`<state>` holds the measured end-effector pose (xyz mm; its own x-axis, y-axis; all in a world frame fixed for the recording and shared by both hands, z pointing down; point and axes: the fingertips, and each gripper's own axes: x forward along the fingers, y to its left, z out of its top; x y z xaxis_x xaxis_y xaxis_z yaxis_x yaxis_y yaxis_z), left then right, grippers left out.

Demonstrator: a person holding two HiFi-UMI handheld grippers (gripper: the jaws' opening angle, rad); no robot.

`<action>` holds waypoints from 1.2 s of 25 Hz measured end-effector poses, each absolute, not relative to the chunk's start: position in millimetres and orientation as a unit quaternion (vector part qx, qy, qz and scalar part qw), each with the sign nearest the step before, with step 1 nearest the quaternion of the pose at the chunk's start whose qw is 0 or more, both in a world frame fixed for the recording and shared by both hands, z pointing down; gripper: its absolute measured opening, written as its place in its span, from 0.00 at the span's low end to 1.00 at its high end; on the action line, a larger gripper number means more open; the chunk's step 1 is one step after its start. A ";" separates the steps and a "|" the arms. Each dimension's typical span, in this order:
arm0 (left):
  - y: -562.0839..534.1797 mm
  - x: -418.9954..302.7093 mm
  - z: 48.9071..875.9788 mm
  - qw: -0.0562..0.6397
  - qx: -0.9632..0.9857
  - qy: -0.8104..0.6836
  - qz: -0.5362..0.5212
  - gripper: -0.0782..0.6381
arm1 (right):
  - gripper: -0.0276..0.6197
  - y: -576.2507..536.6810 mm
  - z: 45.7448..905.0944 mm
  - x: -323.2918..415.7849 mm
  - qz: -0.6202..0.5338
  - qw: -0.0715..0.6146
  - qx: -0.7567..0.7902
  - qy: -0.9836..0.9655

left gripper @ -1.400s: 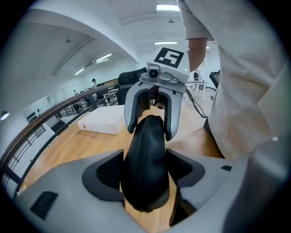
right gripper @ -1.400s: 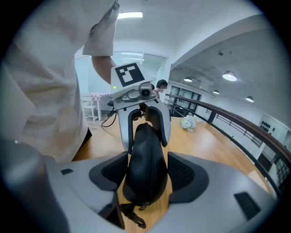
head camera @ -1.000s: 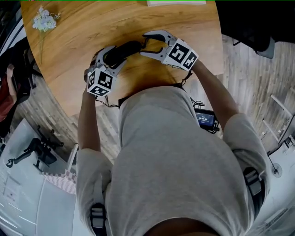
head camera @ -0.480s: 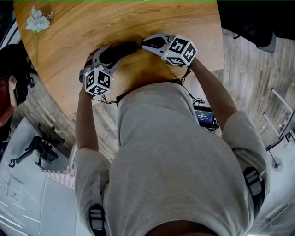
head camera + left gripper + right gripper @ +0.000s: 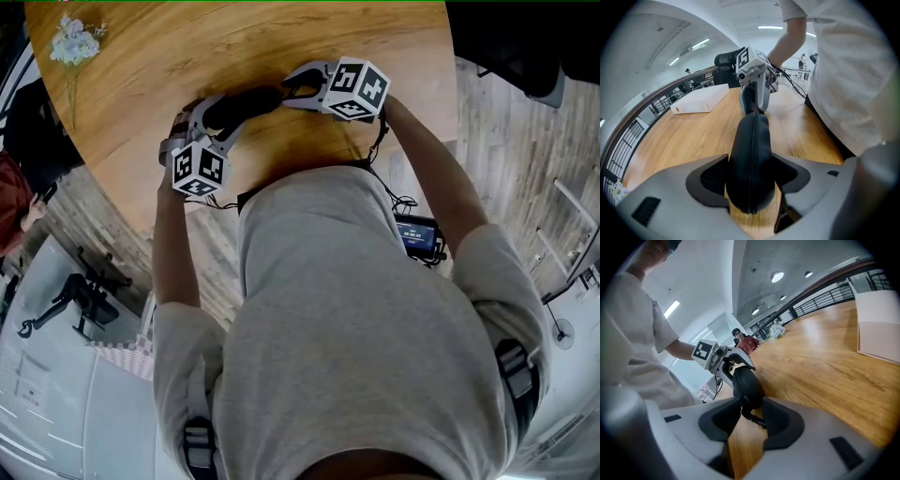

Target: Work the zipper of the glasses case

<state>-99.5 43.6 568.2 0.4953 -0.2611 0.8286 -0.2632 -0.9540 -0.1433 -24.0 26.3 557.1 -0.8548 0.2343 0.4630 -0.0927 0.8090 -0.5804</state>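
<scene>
Head view, I am clamping the black glasses case (image 5: 246,103) on the wooden table (image 5: 141,56) in my left gripper (image 5: 216,117), left gripper view, wide jaws pressing its sides, right gripper view, my right gripper (image 5: 751,416) having just been opening, zipper pull (image 5: 753,411) sitting loose between half-spread jaws.

Matt glasses case (image 5: 750,159), smooth wooden table (image 5: 684,136)

The left gripper (image 5: 750,158) is angled steeply down, its jaws clamped across the glasses case (image 5: 752,133). The right gripper (image 5: 752,404) is held at the case's other end, its jaws just opened partway, with the zipper pull (image 5: 755,418) loose between them.
</scene>
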 end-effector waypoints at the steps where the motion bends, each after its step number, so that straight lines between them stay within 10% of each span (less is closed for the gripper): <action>1: 44.4 -100.2 568.1 -0.001 0.866 -0.149 0.478 0.52 | 0.28 29.3 557.1 -26.2 0.306 0.272 -0.056 -0.911; 30: 36.4 -92.5 569.0 0.033 0.859 -0.210 0.465 0.51 | 0.09 21.3 550.7 -16.3 0.297 0.281 0.050 -0.911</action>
<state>-92.5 36.4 569.0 0.4789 -0.3300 0.8135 -0.3909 -0.9099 -0.1390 -16.3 21.3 550.7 -0.8373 0.0766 0.5414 -0.2571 0.8187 -0.5134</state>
